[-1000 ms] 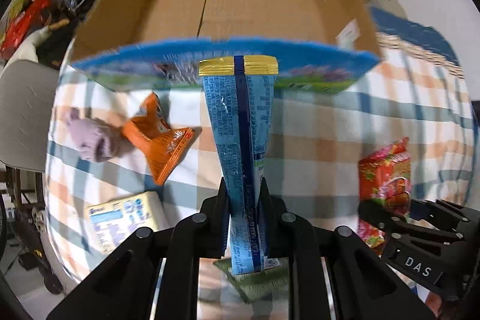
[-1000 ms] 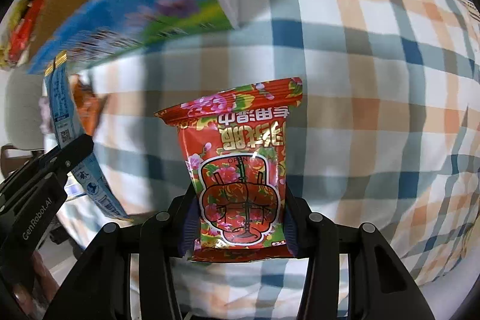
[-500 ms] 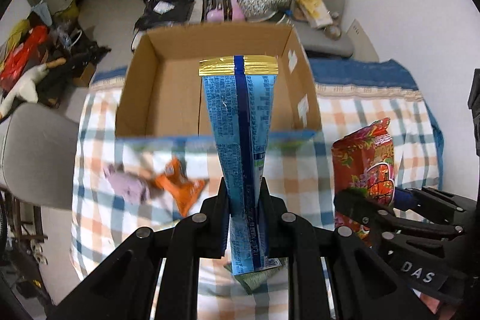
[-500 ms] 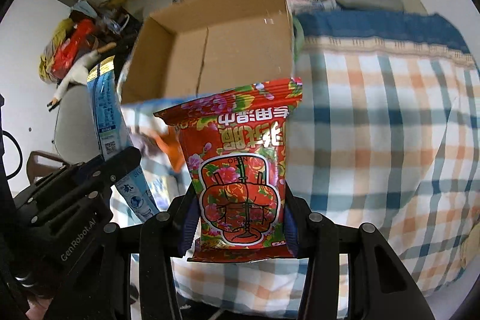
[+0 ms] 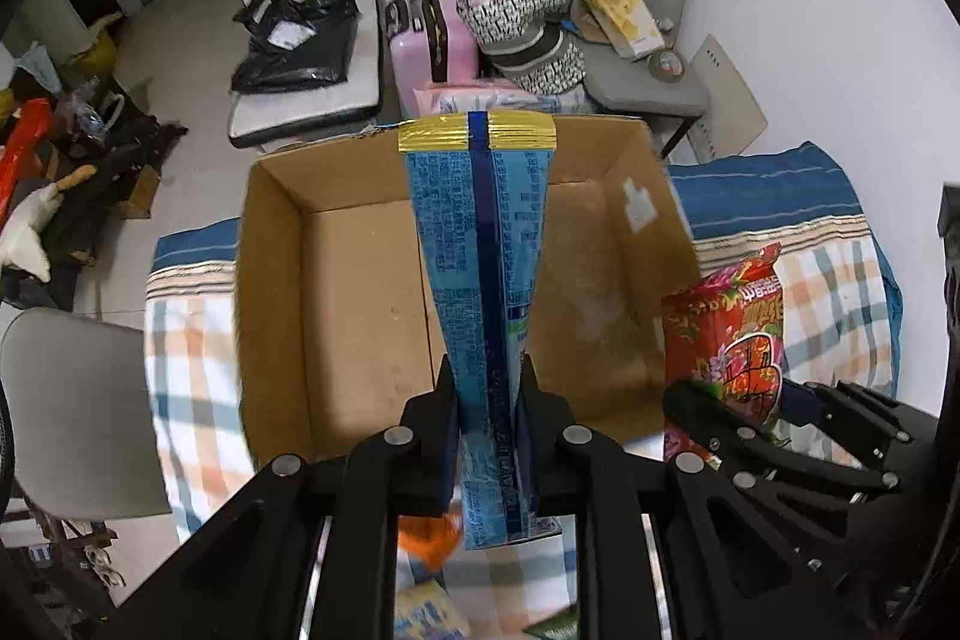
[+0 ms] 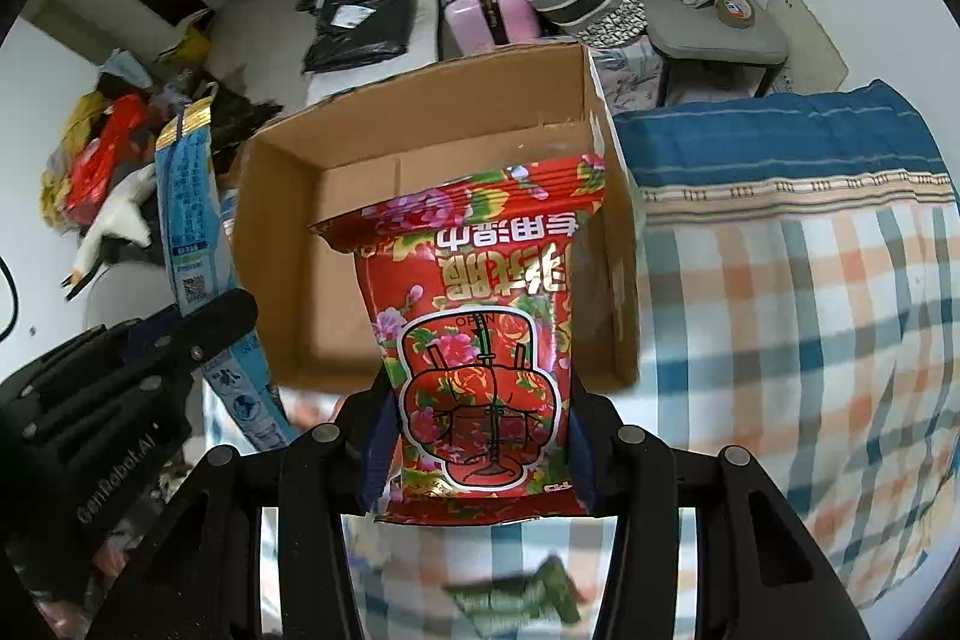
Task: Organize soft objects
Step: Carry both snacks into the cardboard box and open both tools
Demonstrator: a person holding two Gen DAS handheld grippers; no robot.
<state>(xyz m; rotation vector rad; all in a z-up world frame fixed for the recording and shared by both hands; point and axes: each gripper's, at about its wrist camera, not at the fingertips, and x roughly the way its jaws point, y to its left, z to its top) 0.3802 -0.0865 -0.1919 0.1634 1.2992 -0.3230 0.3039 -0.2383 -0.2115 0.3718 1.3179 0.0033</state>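
My left gripper [image 5: 489,394] is shut on a long blue packet with a gold end [image 5: 480,268], held above the open cardboard box [image 5: 336,280]. My right gripper [image 6: 480,400] is shut on a red flowered snack bag [image 6: 480,316], held over the same box [image 6: 360,142], whose floor is bare where it shows. The red bag also shows at the right of the left wrist view [image 5: 729,334]. The blue packet shows at the left of the right wrist view [image 6: 189,196].
The box stands on a bed with a checked cover [image 6: 810,316]. A green packet [image 6: 516,598] and an orange one [image 5: 423,541] lie below the grippers. A grey chair [image 5: 66,400] stands left of the bed. Chairs, a pink suitcase [image 5: 426,40] and bags fill the floor beyond.
Both grippers have risen and moved forward with their packets, from low over the checked cover to above the box. The box now lies below them instead of ahead.
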